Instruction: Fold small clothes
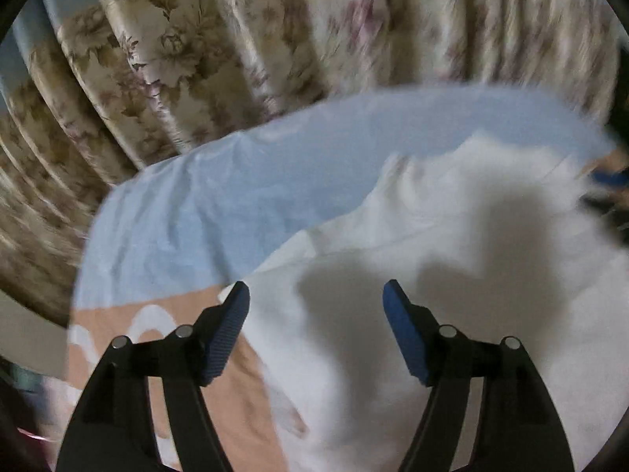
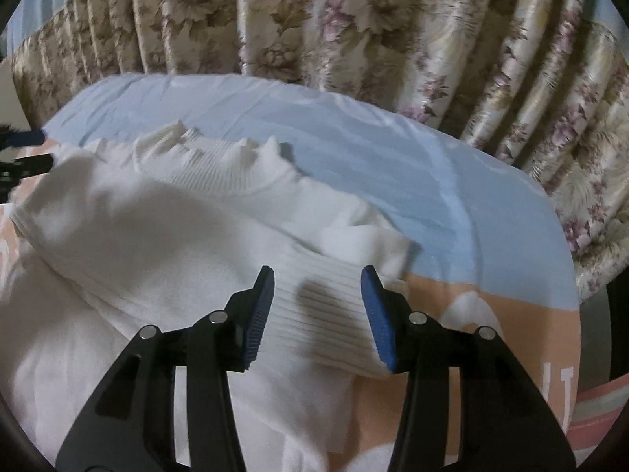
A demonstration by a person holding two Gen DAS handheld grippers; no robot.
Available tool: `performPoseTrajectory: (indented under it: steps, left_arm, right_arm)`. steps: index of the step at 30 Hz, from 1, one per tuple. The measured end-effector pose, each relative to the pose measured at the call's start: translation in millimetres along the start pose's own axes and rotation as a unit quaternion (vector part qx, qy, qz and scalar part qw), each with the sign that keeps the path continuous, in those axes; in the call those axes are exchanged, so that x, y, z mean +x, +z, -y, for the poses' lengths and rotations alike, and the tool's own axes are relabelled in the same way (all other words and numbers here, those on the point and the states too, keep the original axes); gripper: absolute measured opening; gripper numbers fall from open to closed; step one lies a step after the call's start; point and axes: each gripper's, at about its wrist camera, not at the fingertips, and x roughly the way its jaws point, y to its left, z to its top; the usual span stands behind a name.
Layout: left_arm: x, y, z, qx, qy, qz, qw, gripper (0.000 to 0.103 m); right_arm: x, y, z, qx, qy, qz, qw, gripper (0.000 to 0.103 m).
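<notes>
A small white knit top with a ruffled ribbed collar lies on the blue and peach sheet. One sleeve is folded across the body, its ribbed cuff lying between my right gripper's fingers. My right gripper is open just above the cuff. In the left wrist view the same white top fills the lower right, blurred. My left gripper is open and empty above the top's left edge. The left gripper's tip also shows at the far left of the right wrist view.
A floral pleated curtain hangs close behind the surface. The sheet's blue part lies beyond the top, its peach part nearer. The surface's far edge runs along the curtain.
</notes>
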Motion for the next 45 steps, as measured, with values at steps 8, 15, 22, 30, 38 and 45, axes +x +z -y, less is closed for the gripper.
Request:
performPoseTrajectory:
  steps: [8,15,22,30,38,45]
  left_arm:
    - [20.2,-37.9,-36.9,-0.041,-0.023,0.002,0.9989,0.083]
    - [-13.8,-35.0,-40.5,-0.068,-0.028,0.018,0.9971,0.082]
    - [-47.4,-27.1,14.8,-0.055,-0.092,0.033,0.9937,0.088]
    - [-18.7,-48.9,38.1,-0.042,-0.045,-0.006,0.9981,0.088]
    - [-22.9,-58.8,32.2,-0.053,-0.055,-0.006,0.997,0.088]
    - [-81.3,-74.4,27.8,-0.073,-0.06,0.018,0.9953,0.088]
  right_arm:
    - [19.8,-12.7,16.3,0.017,0.001,-0.003,1.0,0.057]
    - [1.6,-20.2,30.4,0.052,0.03,0.023,0.998,0.057]
    - [-34.0,-23.9,-0.3,0.06,0.069,0.048,0.995,0.057]
    - [-13.3,-35.5,-22.3,0.042,0.054,0.016,0.998,0.057]
    - [-9.2,-47.8,-17.0,0.039,0.047,0.004,0.998,0.057]
    - [-66.4,-45.7,-19.3,0.055,0.074,0.048,0.995,0.085]
